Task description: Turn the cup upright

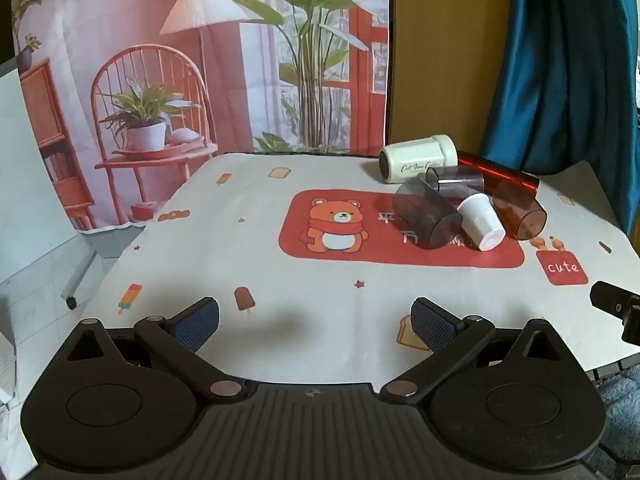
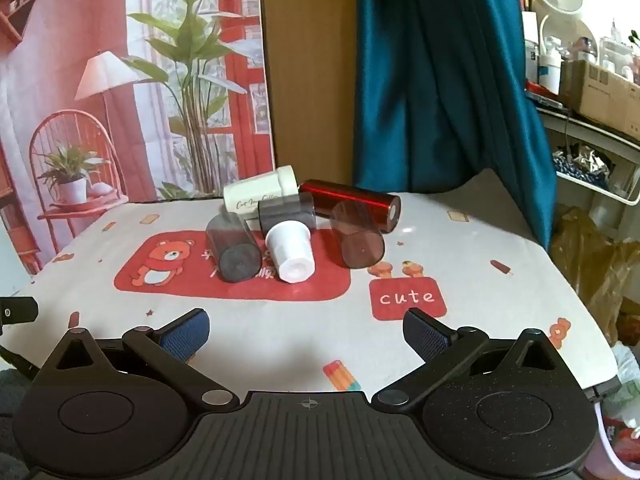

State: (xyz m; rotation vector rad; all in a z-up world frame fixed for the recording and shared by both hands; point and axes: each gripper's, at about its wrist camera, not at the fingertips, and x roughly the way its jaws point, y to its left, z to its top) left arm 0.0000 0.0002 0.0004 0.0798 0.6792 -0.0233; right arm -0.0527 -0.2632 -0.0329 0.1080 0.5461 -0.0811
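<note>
Several cups lie on their sides in a cluster on the table: a smoky grey cup (image 1: 426,213) (image 2: 234,248), a small white cup (image 1: 480,221) (image 2: 290,252), a brown translucent cup (image 1: 519,210) (image 2: 358,236), a second grey cup (image 1: 454,184) (image 2: 286,210), a cream cup with script (image 1: 418,158) (image 2: 260,192) and a shiny red tumbler (image 1: 498,172) (image 2: 352,202). My left gripper (image 1: 315,326) is open and empty, well short of the cups. My right gripper (image 2: 306,334) is open and empty, near the table's front.
The table has a white cloth with a red bear mat (image 1: 340,228) (image 2: 168,264) and a red "cute" patch (image 2: 407,298). A printed backdrop (image 1: 200,60) and a blue curtain (image 2: 440,80) stand behind. Shelves with clutter (image 2: 592,80) are at the right.
</note>
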